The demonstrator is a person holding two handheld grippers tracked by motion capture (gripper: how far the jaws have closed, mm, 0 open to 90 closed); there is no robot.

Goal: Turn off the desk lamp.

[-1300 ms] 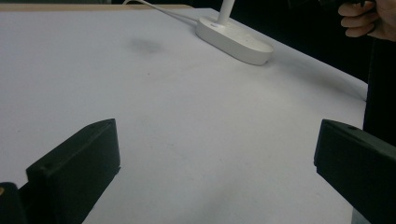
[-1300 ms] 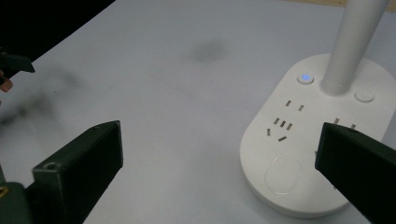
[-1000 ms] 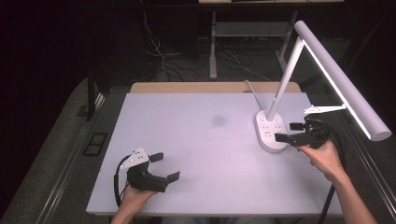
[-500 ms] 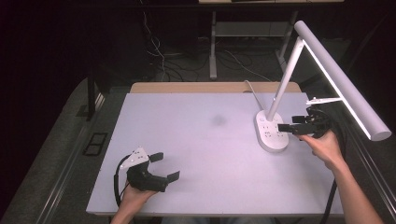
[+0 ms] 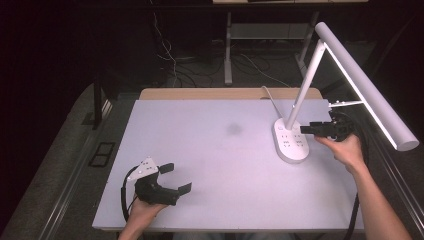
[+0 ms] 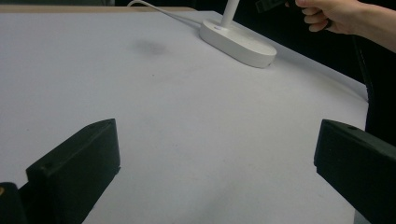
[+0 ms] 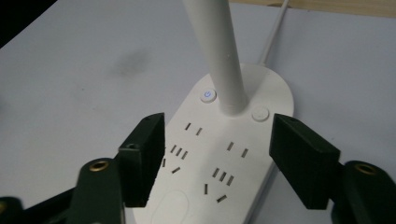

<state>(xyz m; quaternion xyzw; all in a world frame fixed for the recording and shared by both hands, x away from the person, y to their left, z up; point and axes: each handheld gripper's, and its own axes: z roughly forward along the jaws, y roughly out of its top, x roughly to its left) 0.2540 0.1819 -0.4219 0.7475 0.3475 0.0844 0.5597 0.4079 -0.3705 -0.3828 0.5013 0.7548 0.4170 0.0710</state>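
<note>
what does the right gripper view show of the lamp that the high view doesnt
The right gripper view, close above the lamp base, brings out the lit power button, a second round button and the socket slots between the right gripper's jaws, which have just been closing and touch nothing. The high view adds the lamp's long lit head, the left gripper open near the table's front edge, and both forearms. Both show the white stem, the base, its cord and the dark smudge on the table.
</note>
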